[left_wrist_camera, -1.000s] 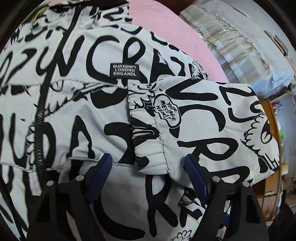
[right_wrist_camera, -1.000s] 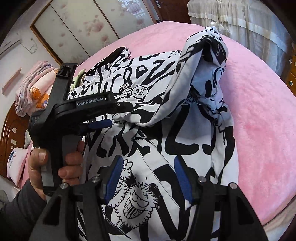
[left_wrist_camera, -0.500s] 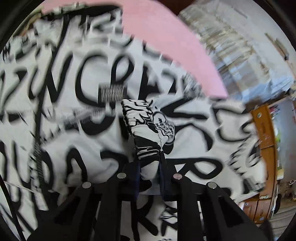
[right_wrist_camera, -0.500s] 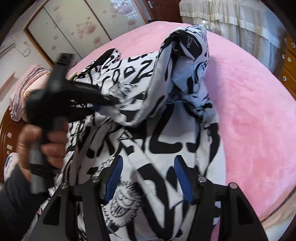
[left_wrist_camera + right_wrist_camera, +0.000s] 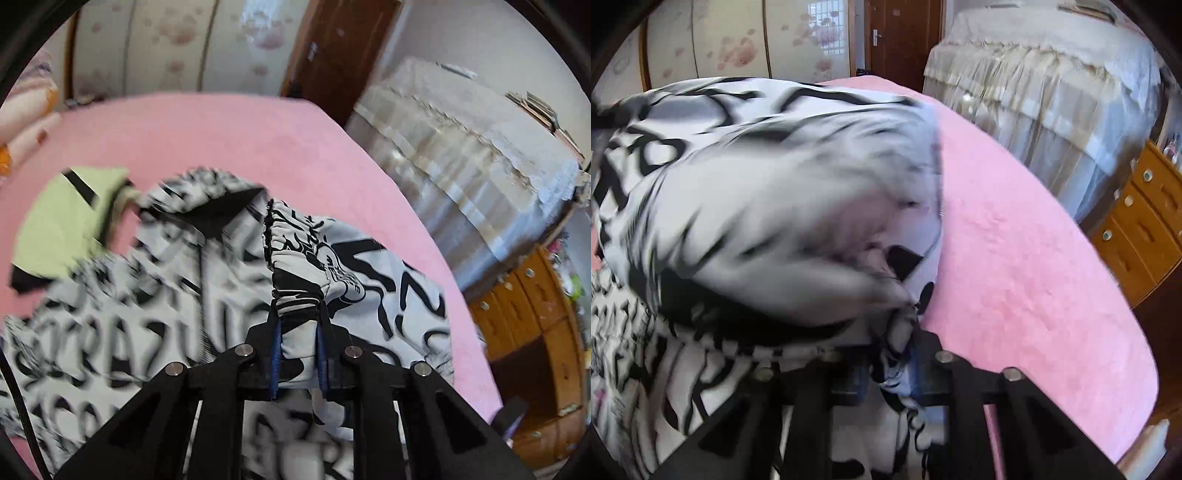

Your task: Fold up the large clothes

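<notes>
Left tongs (image 5: 297,328) pinch the elastic cuff (image 5: 295,266) of a black-and-white jacket (image 5: 129,332); right tongs (image 5: 897,354) clamp its bunched fabric at 6 o'clock. Lettering is blurred; "CRAZ" reads at 8 o'clock.

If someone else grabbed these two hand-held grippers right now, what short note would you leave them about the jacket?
Left hand-held gripper: shut on the elastic cuff of the black-and-white graffiti-print jacket, sleeve lifted.
Right hand-held gripper: shut on a bunched fold of the same jacket, which billows up and hides much of the right wrist view.
Jacket: partly raised, the rest lying on the pink fleece bed cover; its yellow-green lining shows at the far end.
Done: both grips taken.
Left: lay the sleeve and side across the body, then fold it down; no finished fold shows yet.
</notes>
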